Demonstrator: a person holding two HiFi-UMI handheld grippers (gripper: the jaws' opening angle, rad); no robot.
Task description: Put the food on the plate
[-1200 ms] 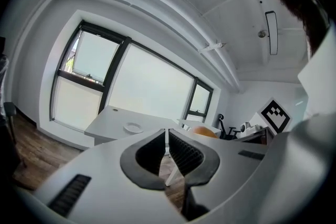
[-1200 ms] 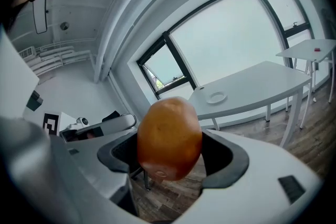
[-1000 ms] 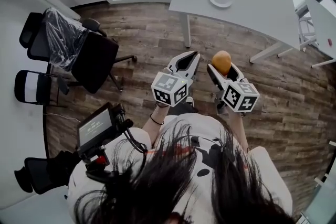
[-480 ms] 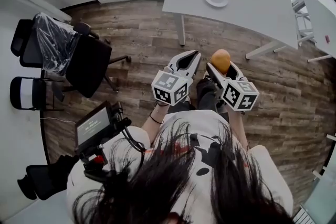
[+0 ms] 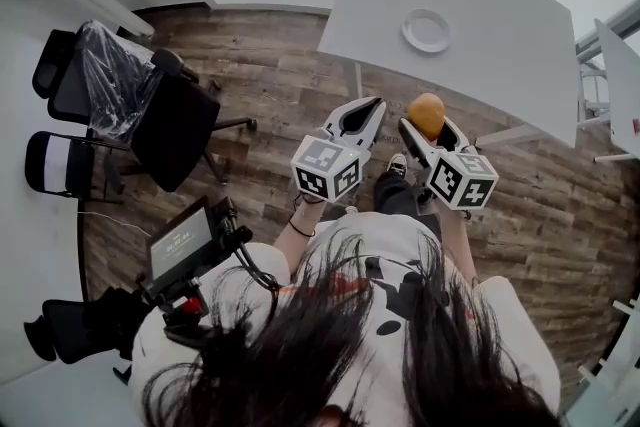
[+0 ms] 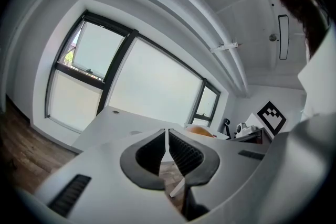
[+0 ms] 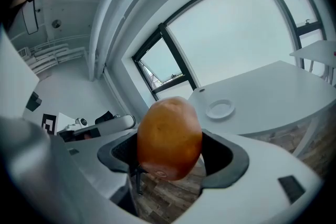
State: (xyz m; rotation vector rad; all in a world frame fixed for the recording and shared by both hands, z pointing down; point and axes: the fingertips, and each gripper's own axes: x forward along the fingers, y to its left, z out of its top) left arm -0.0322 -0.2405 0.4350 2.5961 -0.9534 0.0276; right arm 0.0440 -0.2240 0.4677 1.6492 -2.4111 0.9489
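my right gripper (image 5: 428, 123) is clamped on the food (image 5: 426, 113), a smooth orange-brown lump. it fills the gap between the jaws and stands up past their tips. my left gripper (image 5: 362, 111) sits just beside it, jaws pressed together tip to tip. i see both held over the wood floor (image 5: 270, 75), short of the grey bench (image 5: 500, 45). the white plate (image 5: 426, 30) lies on the bench, well apart from the food and ahead of the right gripper. a black chair (image 5: 178, 127) stands off to the left. a small screen (image 5: 180, 241) sits by the person's left side.
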